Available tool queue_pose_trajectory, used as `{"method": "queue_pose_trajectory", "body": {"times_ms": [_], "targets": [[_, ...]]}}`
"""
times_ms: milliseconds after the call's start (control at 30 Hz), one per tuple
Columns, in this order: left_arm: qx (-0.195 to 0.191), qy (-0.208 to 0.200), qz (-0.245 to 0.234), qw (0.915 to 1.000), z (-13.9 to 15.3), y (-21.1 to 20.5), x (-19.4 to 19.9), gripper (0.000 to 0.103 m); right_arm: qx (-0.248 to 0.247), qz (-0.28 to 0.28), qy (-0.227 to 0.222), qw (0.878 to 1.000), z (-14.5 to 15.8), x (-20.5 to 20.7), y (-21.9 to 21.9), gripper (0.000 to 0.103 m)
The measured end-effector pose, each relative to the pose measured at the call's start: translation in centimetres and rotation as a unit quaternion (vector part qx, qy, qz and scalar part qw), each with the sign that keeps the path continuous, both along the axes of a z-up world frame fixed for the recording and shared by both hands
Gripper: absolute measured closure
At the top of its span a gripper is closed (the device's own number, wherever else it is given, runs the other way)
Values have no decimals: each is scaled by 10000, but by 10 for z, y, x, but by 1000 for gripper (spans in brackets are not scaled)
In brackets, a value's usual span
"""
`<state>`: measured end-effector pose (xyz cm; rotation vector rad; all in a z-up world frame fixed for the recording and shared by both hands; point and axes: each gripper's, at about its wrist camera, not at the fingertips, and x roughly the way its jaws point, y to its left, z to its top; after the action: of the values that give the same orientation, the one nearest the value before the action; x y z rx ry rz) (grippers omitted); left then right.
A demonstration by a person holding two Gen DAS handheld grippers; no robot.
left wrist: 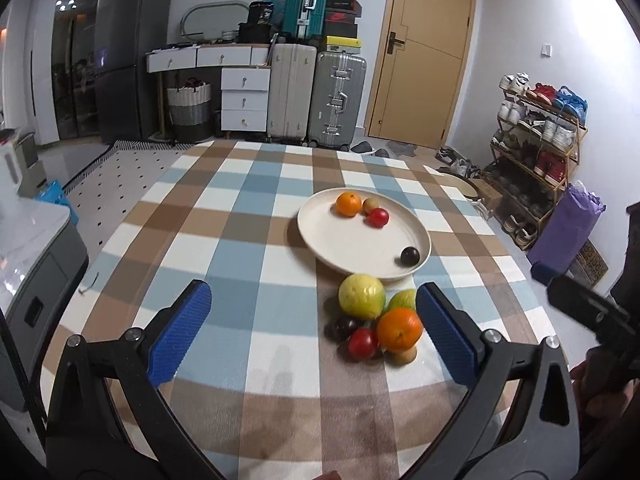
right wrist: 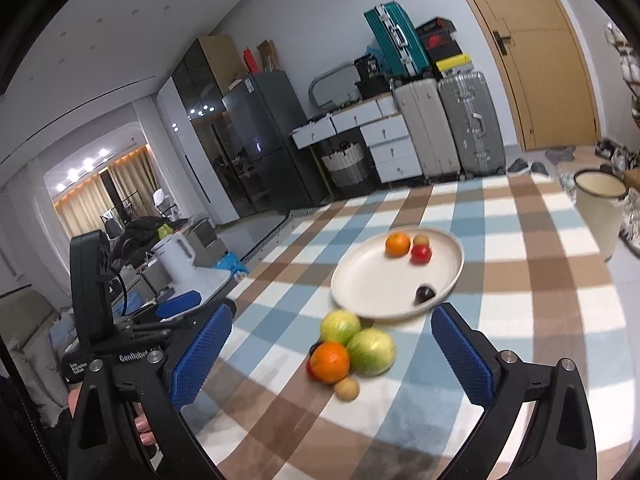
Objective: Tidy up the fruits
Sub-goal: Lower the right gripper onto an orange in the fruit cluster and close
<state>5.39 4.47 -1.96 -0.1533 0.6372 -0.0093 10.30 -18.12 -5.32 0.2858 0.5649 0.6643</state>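
A cream plate on the checked tablecloth holds an orange, a small brown fruit, a red fruit and a dark plum. In front of it lies a pile: a yellow-green fruit, a second green fruit, an orange, a red fruit, a dark plum and a small tan fruit. My left gripper is open and empty, the pile by its right finger. My right gripper is open and empty, around the pile.
The checked table ends at the far side before suitcases and a door. A shoe rack stands right. A cream bin stands beside the table's right edge. A white kettle is at left.
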Motion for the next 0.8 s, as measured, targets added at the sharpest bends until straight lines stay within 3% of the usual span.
{"method": "queue_pose_trajectory", "body": {"times_ms": [467,800], "targets": [[-276,458,-44,9986,-51,7,-17,1,27,144,722,9973,-45,0,29,1],[-455,656,-93,9968,-71,14,-16,1,295,57,1363,9902,-70,20,39,1]]}}
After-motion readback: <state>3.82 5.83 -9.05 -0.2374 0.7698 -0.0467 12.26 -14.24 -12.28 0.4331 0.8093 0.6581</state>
